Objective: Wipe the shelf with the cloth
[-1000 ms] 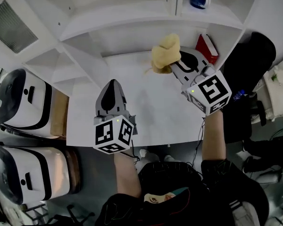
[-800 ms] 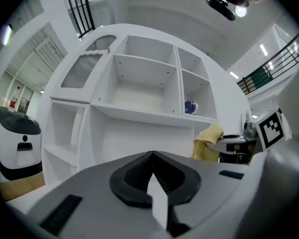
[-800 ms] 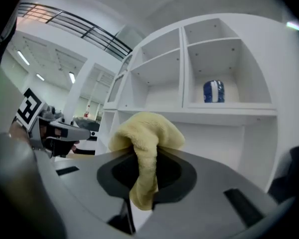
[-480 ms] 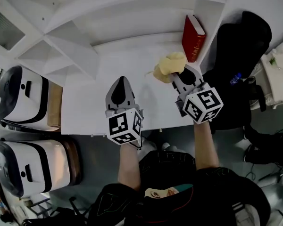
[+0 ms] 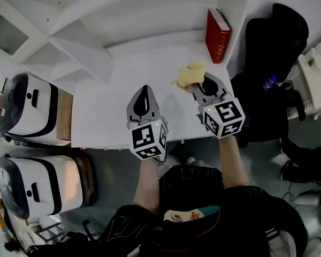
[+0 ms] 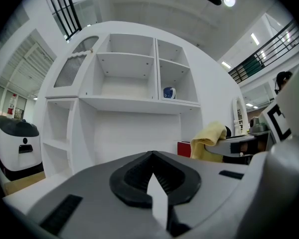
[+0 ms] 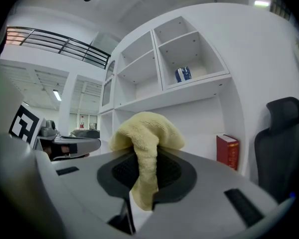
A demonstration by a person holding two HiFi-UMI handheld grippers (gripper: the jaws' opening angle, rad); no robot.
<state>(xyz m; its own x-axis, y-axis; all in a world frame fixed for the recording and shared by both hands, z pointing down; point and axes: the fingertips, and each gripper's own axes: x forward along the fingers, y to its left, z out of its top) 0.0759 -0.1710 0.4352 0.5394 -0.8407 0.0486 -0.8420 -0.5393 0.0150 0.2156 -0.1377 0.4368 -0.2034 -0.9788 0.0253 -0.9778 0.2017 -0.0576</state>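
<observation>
Red book (image 5: 218, 28) just beyond the cloth (image 5: 188, 75)

the book (image 5: 218, 28) stands at the shelf's (image 5: 112, 106) right end, the cloth (image 5: 190, 75) just in front.

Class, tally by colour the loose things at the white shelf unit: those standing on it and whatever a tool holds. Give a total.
Yellow: 1, the yellow terry cloth in the right tool
Red: 1, the red hardback book
Blue: 1, the blue ceramic mug
Total: 3
</observation>
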